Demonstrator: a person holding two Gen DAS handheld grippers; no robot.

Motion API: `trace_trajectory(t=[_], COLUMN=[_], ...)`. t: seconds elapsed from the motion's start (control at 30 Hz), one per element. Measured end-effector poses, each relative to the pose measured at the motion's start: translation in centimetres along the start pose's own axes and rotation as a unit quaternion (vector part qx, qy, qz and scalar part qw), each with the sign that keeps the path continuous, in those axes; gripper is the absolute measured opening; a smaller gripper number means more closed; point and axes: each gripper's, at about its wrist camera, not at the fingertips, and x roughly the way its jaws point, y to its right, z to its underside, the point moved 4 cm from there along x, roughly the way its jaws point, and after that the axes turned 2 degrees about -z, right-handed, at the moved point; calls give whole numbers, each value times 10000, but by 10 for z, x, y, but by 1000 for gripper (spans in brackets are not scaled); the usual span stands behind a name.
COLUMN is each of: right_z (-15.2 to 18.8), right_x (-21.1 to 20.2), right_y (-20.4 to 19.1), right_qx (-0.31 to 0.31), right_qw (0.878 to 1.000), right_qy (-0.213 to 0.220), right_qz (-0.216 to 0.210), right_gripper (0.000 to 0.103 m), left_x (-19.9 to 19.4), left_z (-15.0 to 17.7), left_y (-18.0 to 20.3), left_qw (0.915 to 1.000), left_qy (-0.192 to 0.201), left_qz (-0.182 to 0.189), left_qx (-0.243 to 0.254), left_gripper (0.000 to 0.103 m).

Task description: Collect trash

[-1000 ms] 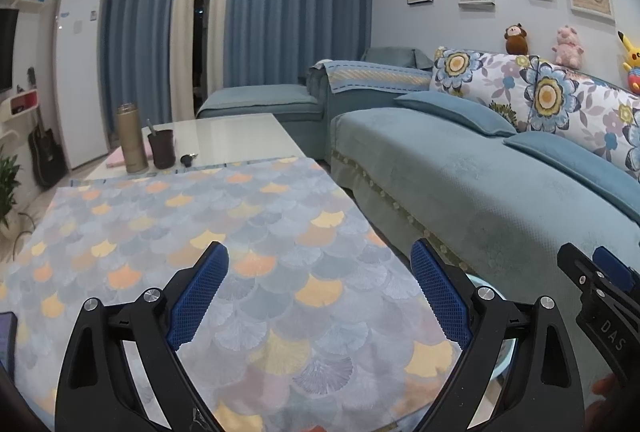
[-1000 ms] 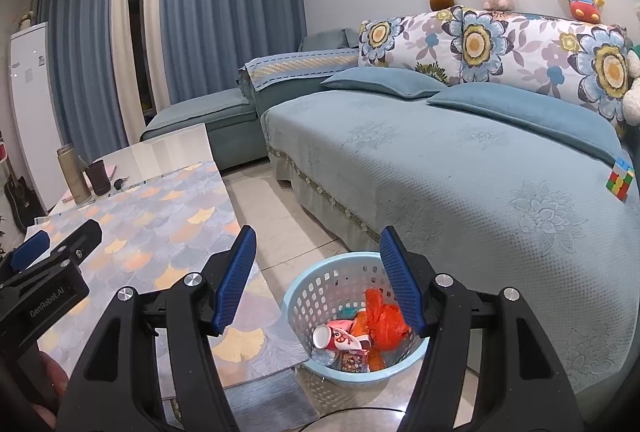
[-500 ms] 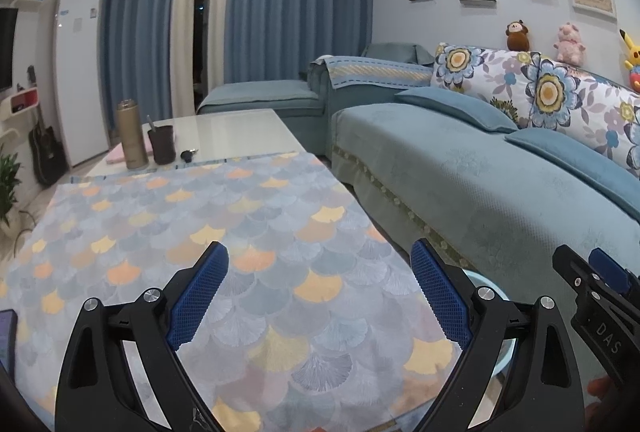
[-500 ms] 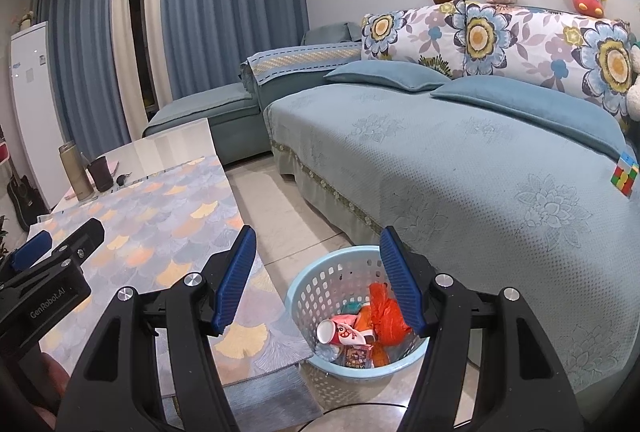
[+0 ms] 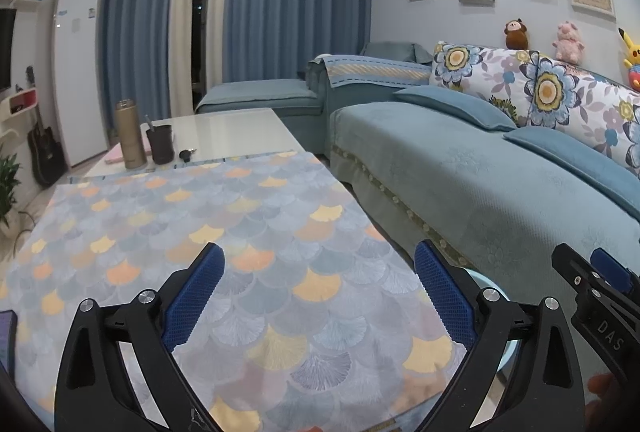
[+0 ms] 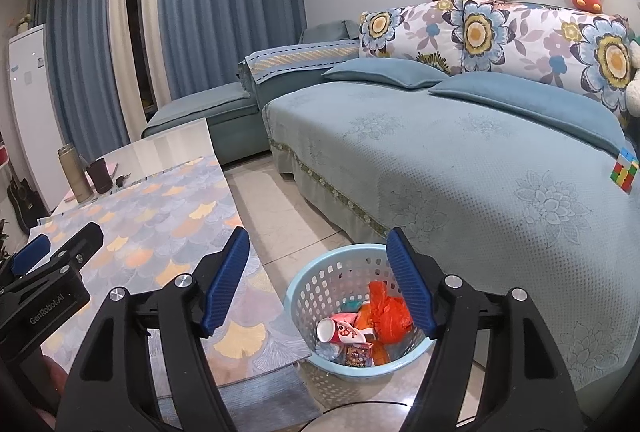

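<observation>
A light blue plastic basket [image 6: 316, 284] stands on the floor between the coffee table and the sofa. It holds an orange bag [image 6: 386, 312], a red-and-white cup [image 6: 340, 332] and other wrappers. My right gripper [image 6: 318, 264] is open and empty, held above the basket's near rim. My left gripper [image 5: 320, 272] is open and empty above the scale-patterned tablecloth [image 5: 192, 232]. A sliver of the basket rim [image 5: 486, 282] shows behind the left gripper's right finger. Each gripper appears at the edge of the other's view.
At the table's far end stand a metal flask [image 5: 129, 133], a dark mug [image 5: 161, 143] and keys [image 5: 186, 153]. A blue sofa [image 6: 480, 167] with floral cushions runs along the right. A Rubik's cube [image 6: 623, 169] lies on it. A fridge [image 5: 74, 71] and guitar [image 5: 44, 147] stand far left.
Both grippers have drifted slightly; the basket sits a little higher and nearer the middle of the right wrist view. Both stay open and empty.
</observation>
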Motion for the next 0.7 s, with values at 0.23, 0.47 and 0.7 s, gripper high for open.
trace_trajectory(t=[0.23, 0.47, 0.7], right_z=[1, 1, 2], right_x=[1, 1, 1], right_y=[-1, -2, -1], right_qx=[7, 12, 20], right_qw=[10000, 10000, 10000], right_qy=[-9, -22, -36], right_qz=[-18, -26, -39], right_gripper=[67, 67, 67], left_x=[0, 0, 1], left_z=[0, 1, 4], left_y=[0, 1, 1], left_qw=[10000, 10000, 9999], left_qy=[5, 1, -36], left_qz=[10, 56, 95], left_qx=[17, 14, -42], left_gripper=[94, 94, 94])
